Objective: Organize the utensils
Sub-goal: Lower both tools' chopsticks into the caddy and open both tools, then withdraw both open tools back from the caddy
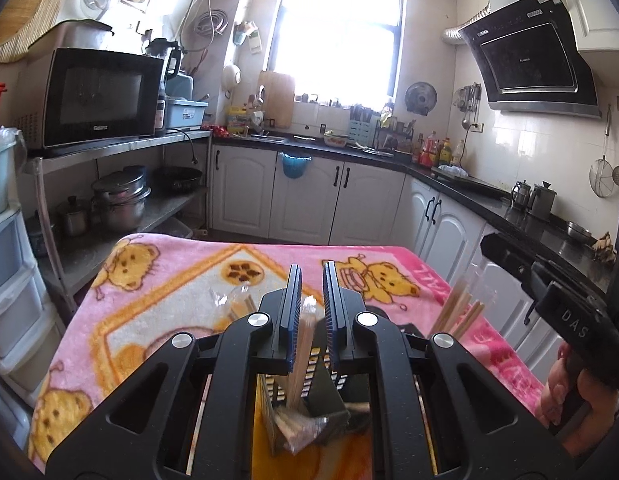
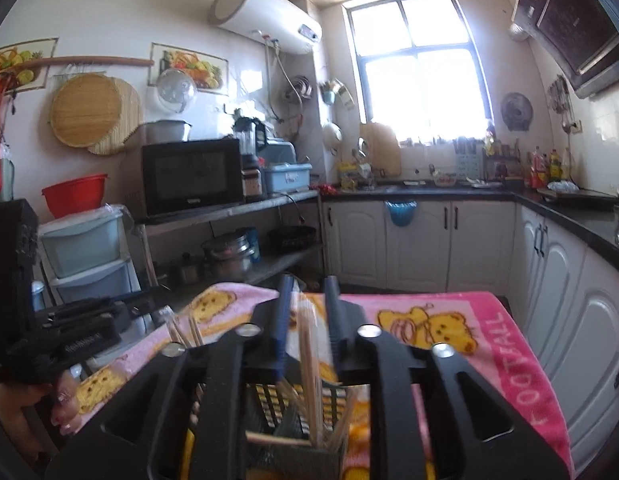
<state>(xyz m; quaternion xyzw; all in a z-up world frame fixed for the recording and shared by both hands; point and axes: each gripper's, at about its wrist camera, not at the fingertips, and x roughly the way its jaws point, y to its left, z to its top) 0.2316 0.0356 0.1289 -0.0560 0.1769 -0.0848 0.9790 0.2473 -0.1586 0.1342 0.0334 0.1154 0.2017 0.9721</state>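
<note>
Both grippers [image 1: 311, 312] [image 2: 307, 320] with wrapped chopsticks [image 1: 303, 344] over black holder [image 2: 293, 412]

You have two grippers [image 1: 312, 312] [image 2: 309, 320], one slotted black holder [image 1: 309, 384], and several wrapped chopstick bundles [image 1: 457, 312], count unclear.

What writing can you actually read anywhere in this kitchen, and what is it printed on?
"Galanz": front of the black microwave oven.
"DAS": black handle of the right claw.
"FOOTBALL": border of the pink bear-print blanket.
Black slanted range hood: logo and stickers too small to read.
Bottle labels on the dark counter: blurred.
</note>
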